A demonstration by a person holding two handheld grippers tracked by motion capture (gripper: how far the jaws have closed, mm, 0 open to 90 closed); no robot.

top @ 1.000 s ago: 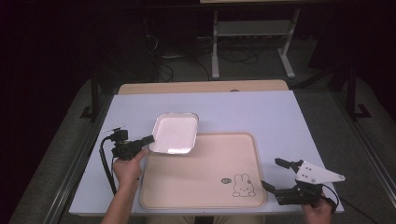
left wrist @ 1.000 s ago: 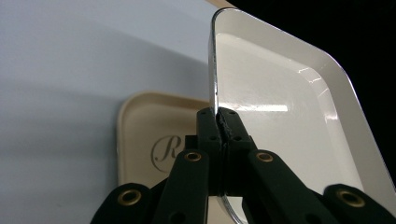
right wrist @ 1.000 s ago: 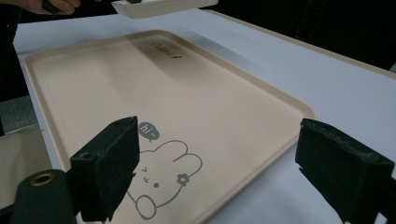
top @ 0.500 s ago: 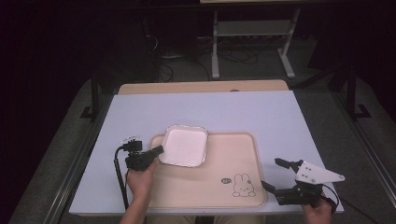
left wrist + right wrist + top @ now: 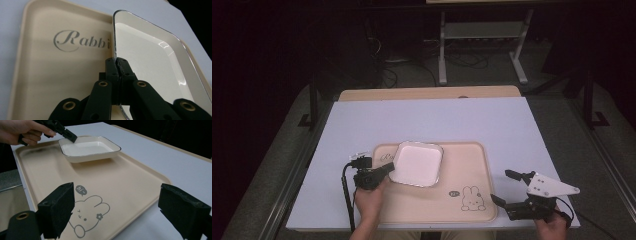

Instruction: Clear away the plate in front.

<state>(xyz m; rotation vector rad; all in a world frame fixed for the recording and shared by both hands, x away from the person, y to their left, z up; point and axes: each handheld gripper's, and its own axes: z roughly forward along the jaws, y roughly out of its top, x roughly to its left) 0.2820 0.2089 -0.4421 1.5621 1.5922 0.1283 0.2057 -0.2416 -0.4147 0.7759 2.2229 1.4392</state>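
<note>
A square white dish [image 5: 417, 163] with a dark rim rests on the back left part of a beige tray [image 5: 472, 170] printed with a rabbit. My left gripper [image 5: 387, 167] is shut on the dish's left rim; in the left gripper view its jaws pinch the rim [image 5: 116, 65] of the dish [image 5: 150, 62] above the tray [image 5: 45, 72]. My right gripper [image 5: 504, 186] stands open off the tray's front right corner. In the right gripper view its pads [image 5: 58, 207] frame the tray [image 5: 120, 182], with the dish [image 5: 87, 148] and the left gripper [image 5: 70, 136] farther off.
The tray lies on a white table top [image 5: 462, 120] with a wooden strip [image 5: 427, 93] along the far edge. A metal stand [image 5: 482, 35] and cables lie on the dark floor beyond. The tray's right half is bare apart from the rabbit print [image 5: 472, 196].
My left gripper has carried the dish from off the tray's back left corner rightward and toward me, down onto the tray. The right gripper has stayed still and open.
</note>
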